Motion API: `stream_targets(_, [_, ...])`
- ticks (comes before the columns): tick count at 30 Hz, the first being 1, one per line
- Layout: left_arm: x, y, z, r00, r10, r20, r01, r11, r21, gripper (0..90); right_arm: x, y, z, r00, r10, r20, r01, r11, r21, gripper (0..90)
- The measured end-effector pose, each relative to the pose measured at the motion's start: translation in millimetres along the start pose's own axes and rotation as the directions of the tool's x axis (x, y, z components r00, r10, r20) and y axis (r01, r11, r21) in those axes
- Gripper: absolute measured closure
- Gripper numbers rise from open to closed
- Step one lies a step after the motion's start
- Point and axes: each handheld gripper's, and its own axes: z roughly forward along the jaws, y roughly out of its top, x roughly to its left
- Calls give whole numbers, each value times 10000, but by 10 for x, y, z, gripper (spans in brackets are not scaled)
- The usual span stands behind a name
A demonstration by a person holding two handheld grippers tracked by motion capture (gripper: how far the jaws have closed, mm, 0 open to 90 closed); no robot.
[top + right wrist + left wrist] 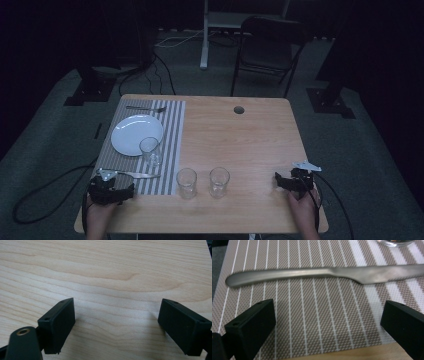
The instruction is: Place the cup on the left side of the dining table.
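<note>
A person is sitting at a light wooden table (240,135), holding a black two-jaw gripper in each hand. The left gripper (328,322), at the lower left of the high view, is resting with its jaws spread wide and nothing between them. Just beyond it, a silver metal table knife (324,273) is lying flat across a grey-and-white striped placemat (312,315), spanning the upper part of the left gripper view. The right gripper (116,320), at the lower right of the high view, is also gaping wide over bare wood.
</note>
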Motion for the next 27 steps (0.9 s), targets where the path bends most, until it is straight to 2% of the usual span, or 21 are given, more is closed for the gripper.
stream_targets(2, [25, -22, -4, 9999, -122, 116, 123, 9999, -60, 4, 0, 0, 0, 10000, 3, -1, -3, 10000, 1, 138])
stream_targets(5, [57, -50, -17, 9997, -219, 52, 220, 9996, -161, 4, 0, 0, 0, 10000, -3, 0, 3, 10000, 3, 138])
stream_targets(10, [87, -115, -32, 9998, -155, 84, 160, 9986, -511, 4, 0, 0, 0, 10000, -4, 0, 4, 10000, 2, 138])
stream_targets(27, [92, -124, -36, 9998, -180, 72, 183, 9985, -510, 4, -1, 0, 0, 10000, -1, -5, 1, 10000, 6, 137])
